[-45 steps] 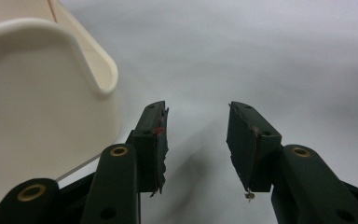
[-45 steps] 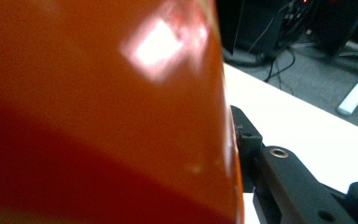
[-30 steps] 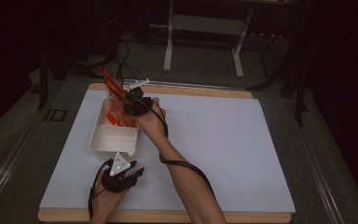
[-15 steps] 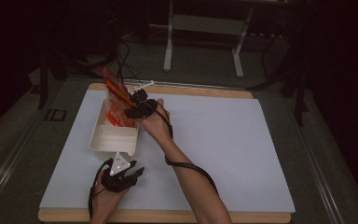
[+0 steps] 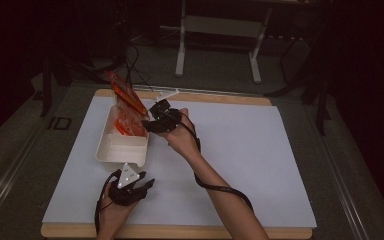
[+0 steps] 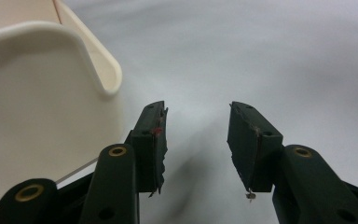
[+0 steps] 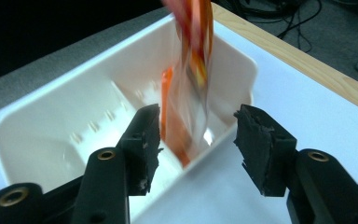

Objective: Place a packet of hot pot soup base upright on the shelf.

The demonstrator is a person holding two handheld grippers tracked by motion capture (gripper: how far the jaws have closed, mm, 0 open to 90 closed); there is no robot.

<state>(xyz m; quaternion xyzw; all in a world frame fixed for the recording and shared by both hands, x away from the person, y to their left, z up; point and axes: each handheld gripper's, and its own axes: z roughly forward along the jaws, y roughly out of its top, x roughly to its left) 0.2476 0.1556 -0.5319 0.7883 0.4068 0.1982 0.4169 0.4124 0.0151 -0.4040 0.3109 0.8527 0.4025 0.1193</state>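
A white plastic tub (image 5: 111,152) stands on the left part of the white sheet. An orange snack packet (image 5: 125,95) leans up out of its far end, over other orange packets (image 5: 127,125) inside. My right gripper (image 5: 149,122) is at the tub's right rim, open, with nothing in its jaws. In the right gripper view the packet (image 7: 193,70) is blurred, just beyond the right gripper (image 7: 196,140), above the tub (image 7: 51,121). My left gripper (image 5: 147,184) rests open on the sheet by the tub's near right corner. In its own view the left gripper (image 6: 196,135) holds nothing, beside the tub (image 6: 37,93).
The white sheet (image 5: 260,165) covers a wooden board (image 5: 220,97) and lies bare to the right of the arms. Cables (image 5: 220,187) trail from the grippers across the sheet. A metal stand (image 5: 215,30) is on the dark floor beyond the board.
My right gripper has let go of the orange packet and drawn back a little toward the right. The packet now tips into the tub. The left gripper has stayed put.
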